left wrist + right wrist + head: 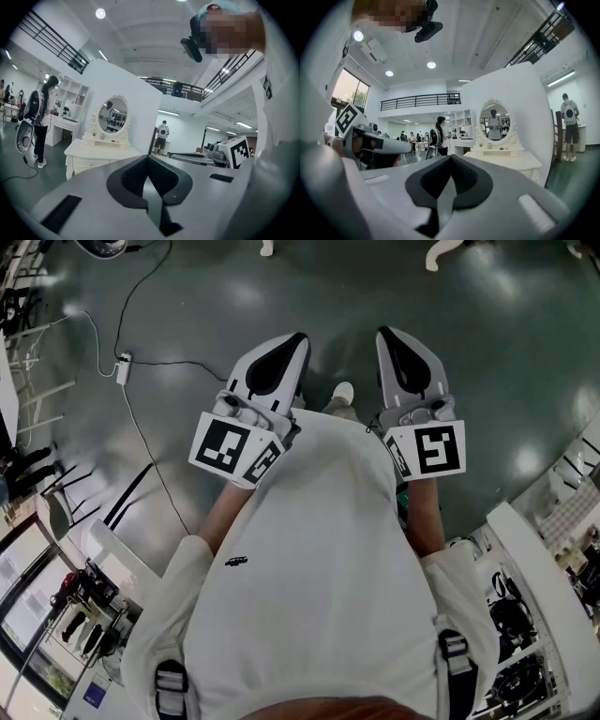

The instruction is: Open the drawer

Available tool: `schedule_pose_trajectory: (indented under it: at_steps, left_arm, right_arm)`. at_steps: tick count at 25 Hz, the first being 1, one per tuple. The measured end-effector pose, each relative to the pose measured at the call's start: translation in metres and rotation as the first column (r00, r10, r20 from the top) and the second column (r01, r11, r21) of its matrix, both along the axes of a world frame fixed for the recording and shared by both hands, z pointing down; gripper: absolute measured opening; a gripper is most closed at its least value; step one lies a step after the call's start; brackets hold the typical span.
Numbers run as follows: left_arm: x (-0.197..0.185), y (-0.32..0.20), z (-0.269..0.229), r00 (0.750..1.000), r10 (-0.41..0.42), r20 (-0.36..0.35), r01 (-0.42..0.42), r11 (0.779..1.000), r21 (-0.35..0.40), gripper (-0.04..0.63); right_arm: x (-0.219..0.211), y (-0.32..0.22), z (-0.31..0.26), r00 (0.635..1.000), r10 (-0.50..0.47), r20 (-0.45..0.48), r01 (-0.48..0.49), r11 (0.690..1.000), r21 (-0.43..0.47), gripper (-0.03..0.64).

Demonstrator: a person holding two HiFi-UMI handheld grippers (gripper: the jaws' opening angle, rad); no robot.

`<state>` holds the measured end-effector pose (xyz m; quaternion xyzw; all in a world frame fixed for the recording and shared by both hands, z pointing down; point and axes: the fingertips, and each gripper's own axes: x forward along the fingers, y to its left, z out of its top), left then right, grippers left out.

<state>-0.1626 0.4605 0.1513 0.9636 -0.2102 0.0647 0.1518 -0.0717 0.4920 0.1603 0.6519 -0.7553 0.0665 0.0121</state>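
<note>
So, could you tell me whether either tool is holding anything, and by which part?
Nothing is held: the left tool and the right tool both have their jaws shut together with nothing between them.

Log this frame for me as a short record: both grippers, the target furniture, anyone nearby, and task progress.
left gripper: jaws together, nothing between them, held close to the holder's chest
right gripper: jaws together, nothing between them
dressing table: white, with an oval mirror on top; stands ahead, apart from both grippers
drawer: looks closed, untouched
nearby: a person standing left of the table
task progress: not begun
</note>
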Motion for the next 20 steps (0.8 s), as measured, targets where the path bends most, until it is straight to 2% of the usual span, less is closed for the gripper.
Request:
schedule_pose_trajectory:
  at_steps: [6,12,17,20]
  left_arm:
    - [0.01,0.0,0.007,1.0,0.013,0.028,-0.013,1.0,-0.011,0.009]
    - [0.032,0.007,0.0,1.0,0.009,-0.003,-0.009,1.0,0.002,0.009]
    - [0.039,0.014,-0.002,1.0,-0.002,0.005,0.002,1.0,0.026,0.009]
    - [0.041,0.011,-0.001,1.0,-0.027,0.007,0.027,0.999,0.031,0.009]
  right_arm:
    - [0.009,0.004,-0.002,1.0,0.0,-0.017,0.0,1.0,-0.002,-0.003]
    - [0.019,0.014,-0.018,0.999,0.009,-0.041,-0.006,0.998,0.061,-0.003]
    - [0.025,0.018,-0.02,0.997,-0.019,-0.077,0.026,0.995,0.095,0.0]
    - [0.031,0.023,-0.009,0.998,-0.057,-0.007,0.057,0.997,0.054,0.002]
